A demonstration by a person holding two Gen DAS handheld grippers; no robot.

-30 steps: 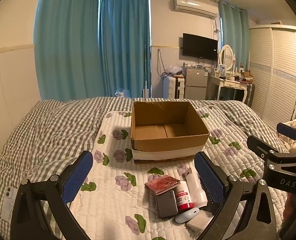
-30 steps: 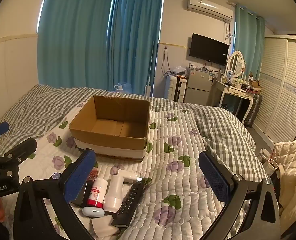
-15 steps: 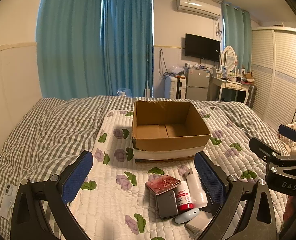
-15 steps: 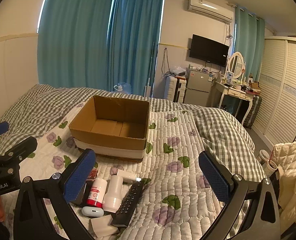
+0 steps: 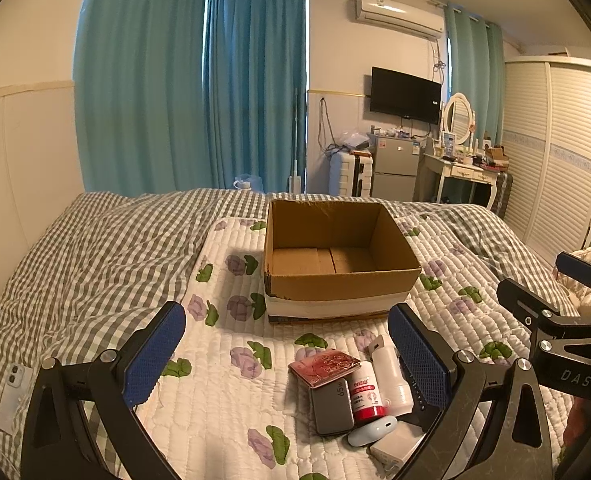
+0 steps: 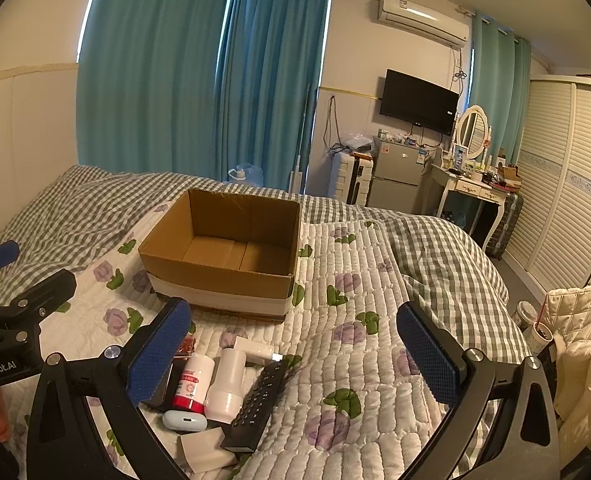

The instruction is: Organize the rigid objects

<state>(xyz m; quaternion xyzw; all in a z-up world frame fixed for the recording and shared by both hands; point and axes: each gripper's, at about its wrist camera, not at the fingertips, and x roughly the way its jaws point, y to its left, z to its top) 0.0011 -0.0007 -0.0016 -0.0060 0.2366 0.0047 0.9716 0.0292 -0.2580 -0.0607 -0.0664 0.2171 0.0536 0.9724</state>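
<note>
An empty open cardboard box (image 5: 337,258) (image 6: 223,256) sits on the quilted floral bedcover. In front of it lies a cluster of small items: a red patterned card (image 5: 324,366), a grey power bank (image 5: 331,406), a red-and-white bottle (image 5: 366,390) (image 6: 193,382), a white bottle (image 5: 391,374) (image 6: 226,384), a pale blue earbud case (image 5: 371,430) (image 6: 184,421), a white charger block (image 5: 395,446) and a black remote (image 6: 260,402). My left gripper (image 5: 285,354) is open and empty above the cluster's left. My right gripper (image 6: 293,354) is open and empty above the remote.
A white phone (image 5: 11,392) lies on the checked duvet at the far left. A cream jacket (image 6: 579,352) and cups (image 6: 533,322) sit off the bed's right side. A dresser, fridge and wardrobe stand beyond the bed.
Both grippers stay open with only a slight drift of the views. Nothing on the bed has moved.
</note>
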